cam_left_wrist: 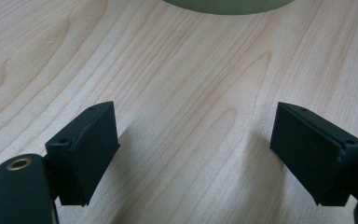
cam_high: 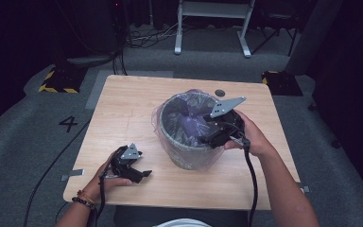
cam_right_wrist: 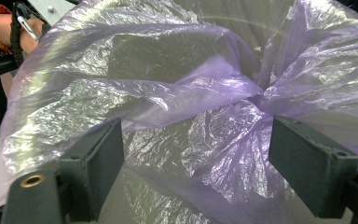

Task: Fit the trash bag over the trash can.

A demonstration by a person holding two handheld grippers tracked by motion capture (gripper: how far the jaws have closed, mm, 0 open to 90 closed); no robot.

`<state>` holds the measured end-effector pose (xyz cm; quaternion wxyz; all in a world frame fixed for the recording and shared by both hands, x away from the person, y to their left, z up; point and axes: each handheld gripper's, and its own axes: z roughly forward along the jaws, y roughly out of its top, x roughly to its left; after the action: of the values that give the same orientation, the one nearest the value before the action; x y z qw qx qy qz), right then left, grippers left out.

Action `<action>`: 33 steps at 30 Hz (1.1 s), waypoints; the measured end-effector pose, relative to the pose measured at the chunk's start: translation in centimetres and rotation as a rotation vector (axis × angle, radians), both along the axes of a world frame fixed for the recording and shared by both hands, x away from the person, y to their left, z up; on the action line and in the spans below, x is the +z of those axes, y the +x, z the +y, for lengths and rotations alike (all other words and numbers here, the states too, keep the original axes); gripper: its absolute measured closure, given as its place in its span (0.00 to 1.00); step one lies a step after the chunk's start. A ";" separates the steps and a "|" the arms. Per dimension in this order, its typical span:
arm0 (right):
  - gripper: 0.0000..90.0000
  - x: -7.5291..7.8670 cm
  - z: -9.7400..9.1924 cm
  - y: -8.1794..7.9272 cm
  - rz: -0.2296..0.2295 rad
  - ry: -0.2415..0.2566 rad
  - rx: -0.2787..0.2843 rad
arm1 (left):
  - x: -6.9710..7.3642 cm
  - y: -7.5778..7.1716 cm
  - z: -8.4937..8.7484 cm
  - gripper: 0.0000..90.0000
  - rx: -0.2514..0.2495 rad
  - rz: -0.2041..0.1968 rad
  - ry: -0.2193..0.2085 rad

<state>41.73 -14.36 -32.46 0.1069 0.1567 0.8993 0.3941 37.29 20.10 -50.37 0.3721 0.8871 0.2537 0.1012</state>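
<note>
the purple bag [cam_high: 189,120] lines the bin [cam_high: 185,156], which stands near the middle of the table [cam_high: 123,109], its film folded over the rim and bunched inside. the right gripper [cam_high: 211,136] dips into the bin's mouth from the person's side; its jaws stand wide apart, with crumpled purple film [cam_right_wrist: 205,93] between and just ahead of them, and neither pad presses on it. the left gripper [cam_high: 142,174] rests low over bare wood beside the bin, jaws wide open and holding nothing.
</note>
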 end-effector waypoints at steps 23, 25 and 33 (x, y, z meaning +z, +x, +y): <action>0.22 1.1 -1.4 -0.9 -0.045 0.030 -0.013 | 0.0 0.0 0.0 0.16 0.000 0.000 0.000; 0.22 1.2 -1.6 -1.0 -0.047 0.028 -0.019 | 0.0 0.0 0.0 0.16 0.000 0.000 0.000; 0.22 1.5 -2.5 -1.2 -0.059 0.024 -0.034 | 0.0 0.0 0.0 0.16 0.000 -0.001 0.001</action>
<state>40.51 -16.88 -31.00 0.1379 0.1614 0.8883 0.4073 37.29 20.10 -50.36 0.3718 0.8871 0.2538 0.1016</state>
